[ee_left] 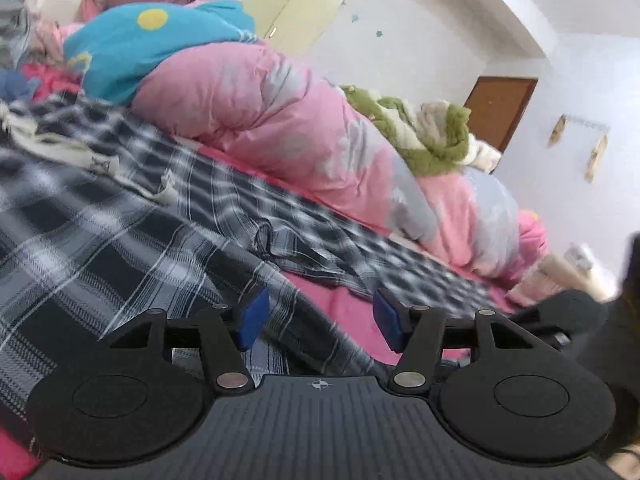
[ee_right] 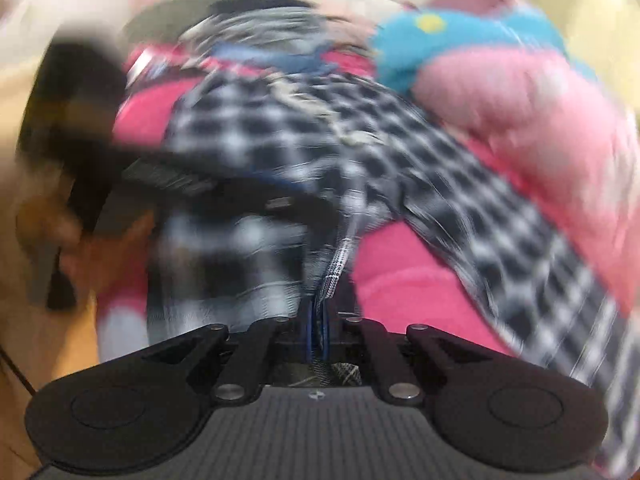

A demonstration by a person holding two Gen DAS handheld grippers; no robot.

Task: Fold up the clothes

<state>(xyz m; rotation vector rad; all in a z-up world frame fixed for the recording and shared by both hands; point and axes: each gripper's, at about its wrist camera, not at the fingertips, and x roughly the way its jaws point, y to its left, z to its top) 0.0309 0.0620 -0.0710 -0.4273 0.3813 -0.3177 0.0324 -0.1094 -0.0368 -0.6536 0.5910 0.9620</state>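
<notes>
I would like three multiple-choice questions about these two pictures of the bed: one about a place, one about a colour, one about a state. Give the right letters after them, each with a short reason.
1. Where does the pink quilt lie, seen from the left wrist camera?
A. Beyond the checked shirt, further up the bed
B. Under the shirt
C. On the floor

2. What colour is the round spot on the blue cloth?
A. Red
B. Yellow
C. Black

3. How does the right gripper stand?
A. Wide open over bare sheet
B. Shut on nothing
C. Shut on an edge of the shirt

Answers:
1 A, the quilt is heaped behind the shirt.
2 B, the spot is plainly yellow.
3 C, the right wrist view shows blue pads together with checked cloth pinched between them.
</notes>
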